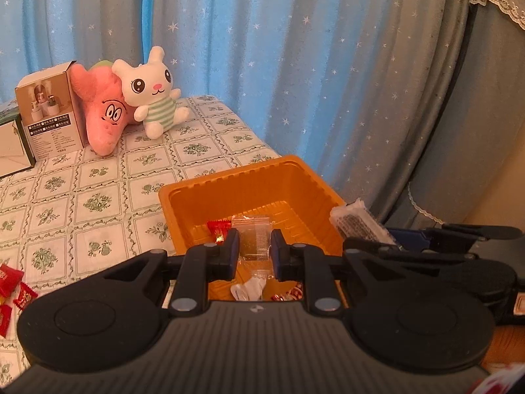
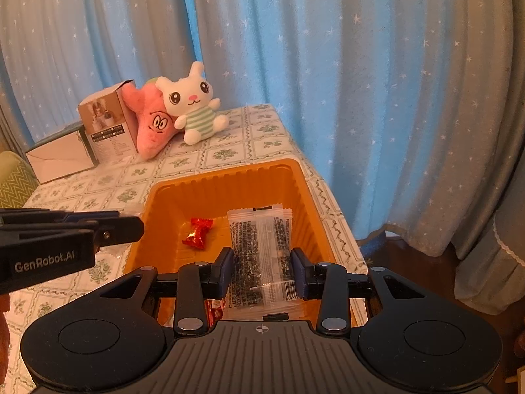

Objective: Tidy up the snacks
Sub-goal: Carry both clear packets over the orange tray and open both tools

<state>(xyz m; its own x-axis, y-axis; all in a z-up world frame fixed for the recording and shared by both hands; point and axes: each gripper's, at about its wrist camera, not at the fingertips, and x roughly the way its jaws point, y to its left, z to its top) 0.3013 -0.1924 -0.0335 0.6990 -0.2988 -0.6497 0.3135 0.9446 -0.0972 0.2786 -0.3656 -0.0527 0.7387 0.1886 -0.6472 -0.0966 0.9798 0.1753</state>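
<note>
Both claws are hovering over the orange tray (image 2: 229, 177) at the near corner of the counter (image 1: 98, 177), each carrying a snack. The right claw (image 2: 262, 271) is clamping its pads on a long clear packet with dark printing (image 2: 259, 246), which is hanging over the tray's inside. The left claw (image 1: 254, 252) is gripping a smaller clear packet (image 1: 254, 229) between its pads, also above the tray.

Several snacks are already lying in the tray: a red wrapped candy (image 2: 198, 232) on the floor of it, and, nearer the left claw, a white wrapper (image 1: 249, 290) and another red-and-white piece (image 1: 288, 294). So the sorting is looking well under way.

It is not looking finished, though. A few red packets (image 1: 13, 287) are lying loose on the counter to the left of the tray, waiting to be collected. The two held packets are likely going in next. The plush rabbit (image 1: 154, 92), pink plush star (image 1: 105, 111) and boxes (image 1: 49, 108) at the far end are sitting apart from the job.
</note>
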